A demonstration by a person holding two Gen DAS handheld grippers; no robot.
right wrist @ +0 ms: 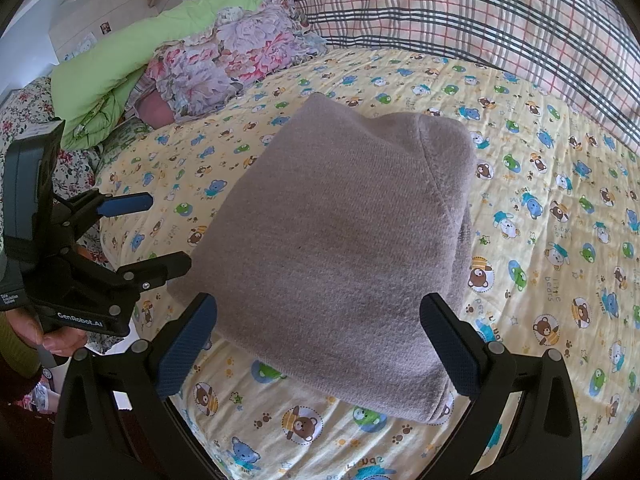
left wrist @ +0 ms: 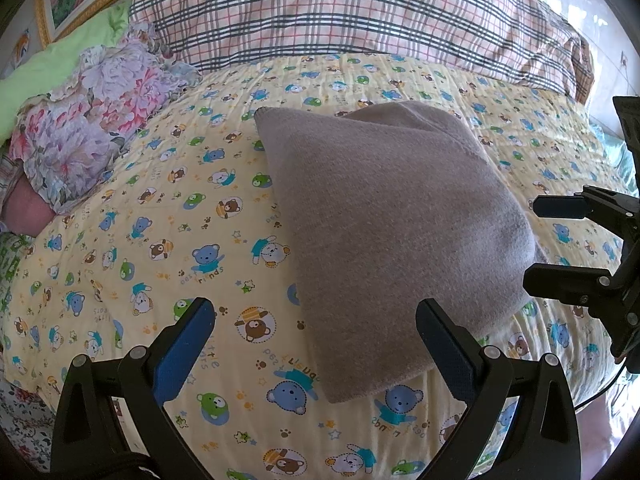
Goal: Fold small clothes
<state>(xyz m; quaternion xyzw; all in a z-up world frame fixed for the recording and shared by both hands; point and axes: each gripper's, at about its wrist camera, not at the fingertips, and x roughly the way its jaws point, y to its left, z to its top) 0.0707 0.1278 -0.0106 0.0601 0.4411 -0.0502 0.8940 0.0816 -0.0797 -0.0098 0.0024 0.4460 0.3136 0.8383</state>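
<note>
Lying folded into a thick, neat block, the grey knit garment (left wrist: 394, 236) sat in the middle of the yellow bear-print sheet (left wrist: 160, 216), and nobody had a grip on it. Left gripper (left wrist: 316, 344) hung just short of its near corner, jaws spread wide and empty. Right gripper (right wrist: 318, 342) hovered over the near edge, jaws equally wide, holding nothing. Behind lay a plaid quilt (right wrist: 480, 12), a floral pillow (right wrist: 224, 64) and green bedding (right wrist: 120, 60).

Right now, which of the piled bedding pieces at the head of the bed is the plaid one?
The plaid quilt, with dark and red stripes on pale cloth, at the back right. The floral pillow and plain green quilt lie left of it.
</note>
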